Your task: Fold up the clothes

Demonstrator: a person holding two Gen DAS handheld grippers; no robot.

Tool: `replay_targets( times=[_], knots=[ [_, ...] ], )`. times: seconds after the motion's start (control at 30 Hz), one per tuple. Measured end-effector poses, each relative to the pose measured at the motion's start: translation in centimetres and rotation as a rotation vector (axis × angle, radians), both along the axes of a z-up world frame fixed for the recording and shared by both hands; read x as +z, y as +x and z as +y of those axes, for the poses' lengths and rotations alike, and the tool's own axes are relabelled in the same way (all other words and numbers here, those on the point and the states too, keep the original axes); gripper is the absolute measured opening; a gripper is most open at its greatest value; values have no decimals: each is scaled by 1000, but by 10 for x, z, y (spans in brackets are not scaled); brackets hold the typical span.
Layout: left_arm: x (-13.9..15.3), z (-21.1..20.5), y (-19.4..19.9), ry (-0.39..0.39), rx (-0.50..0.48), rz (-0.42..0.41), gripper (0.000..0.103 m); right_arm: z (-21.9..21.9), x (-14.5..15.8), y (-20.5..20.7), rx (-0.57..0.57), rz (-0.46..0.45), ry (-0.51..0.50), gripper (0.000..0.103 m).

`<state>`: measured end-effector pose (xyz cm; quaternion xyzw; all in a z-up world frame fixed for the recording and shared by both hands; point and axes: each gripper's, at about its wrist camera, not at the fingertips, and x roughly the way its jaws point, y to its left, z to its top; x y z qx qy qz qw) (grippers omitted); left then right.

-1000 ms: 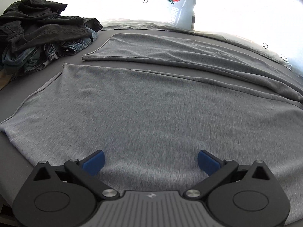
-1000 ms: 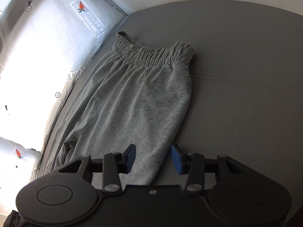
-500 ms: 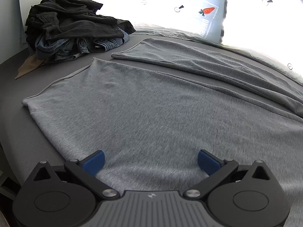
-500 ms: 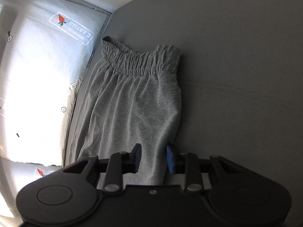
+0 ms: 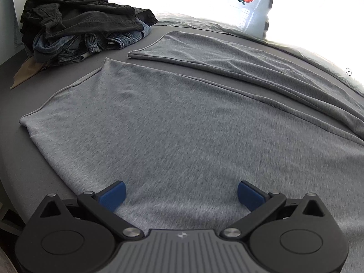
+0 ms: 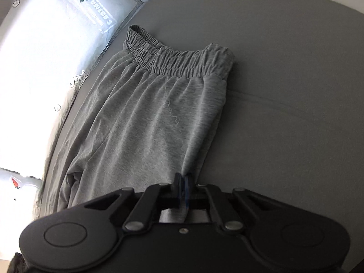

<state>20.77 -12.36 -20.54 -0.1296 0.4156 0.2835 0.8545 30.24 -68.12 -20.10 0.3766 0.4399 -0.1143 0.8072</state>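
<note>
Grey sweatpants [image 5: 182, 125] lie flat on a dark grey bed sheet [image 6: 295, 79]. The left wrist view shows both legs spread out, hems toward the left. My left gripper [image 5: 180, 194] hovers over the near leg, wide open, blue pads either side of bare fabric. In the right wrist view the gathered waistband [image 6: 175, 61] lies at the far end. My right gripper [image 6: 183, 187] is shut, pinching the right side edge of the sweatpants [image 6: 154, 122] below the waistband; a small ridge of cloth rises into the pads.
A heap of dark clothes and jeans [image 5: 82, 22] is piled at the back left of the bed. White pillows with carrot prints [image 5: 250, 2] line the far side, and one pillow [image 6: 45, 45] lies left of the waistband. Bare sheet stretches right of the pants.
The right gripper's jaws closed from partly open to shut on the pants' side edge. The left gripper stayed open while its view swung slightly, bringing the clothes heap closer to centre.
</note>
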Motion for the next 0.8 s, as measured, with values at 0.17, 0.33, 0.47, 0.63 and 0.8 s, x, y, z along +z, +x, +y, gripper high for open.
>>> replay_targets(
  times=[0.17, 0.33, 0.47, 0.63, 0.8],
  knots=[
    [7, 17, -10, -73, -65, -4, 103, 31, 12, 16, 95, 59, -236, 0],
    [18, 71, -37, -133, 105, -17, 101, 42, 11, 17, 82, 96, -346, 0],
    [25, 130, -61, -157, 277, -38, 91, 43, 7, 15, 40, 95, -353, 0],
    [27, 182, -69, -71, 375, 35, 75, 45, 4, 22, -24, 112, -347, 0],
    [25, 218, -70, -90, 435, 26, 75, 51, 2, 20, -66, 125, -370, 0]
  ],
)
